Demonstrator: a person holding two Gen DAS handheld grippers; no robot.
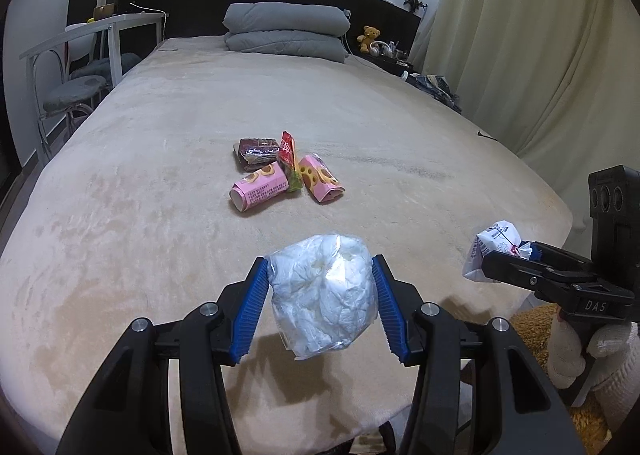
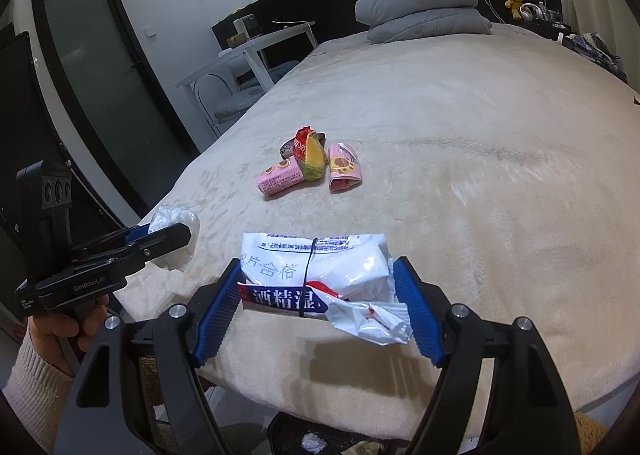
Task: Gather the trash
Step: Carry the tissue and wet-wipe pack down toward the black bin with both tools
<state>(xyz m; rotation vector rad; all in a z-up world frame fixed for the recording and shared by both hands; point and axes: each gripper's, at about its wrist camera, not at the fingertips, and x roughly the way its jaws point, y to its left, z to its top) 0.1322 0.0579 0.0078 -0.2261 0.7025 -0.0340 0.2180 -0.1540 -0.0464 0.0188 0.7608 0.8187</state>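
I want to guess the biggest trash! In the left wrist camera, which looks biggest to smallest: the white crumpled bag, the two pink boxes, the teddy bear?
1. white crumpled bag, though nearest the camera
2. two pink boxes, alike
3. teddy bear, farthest away

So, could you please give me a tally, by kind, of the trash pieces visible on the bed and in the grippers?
Pink cartons on the bed: 2
Dark wrapper on the bed: 1
Red and yellow packet on the bed: 1
Clear bag of tissue, held in the left gripper: 1
White wet-wipe packet, held in the right gripper: 1
Total: 6
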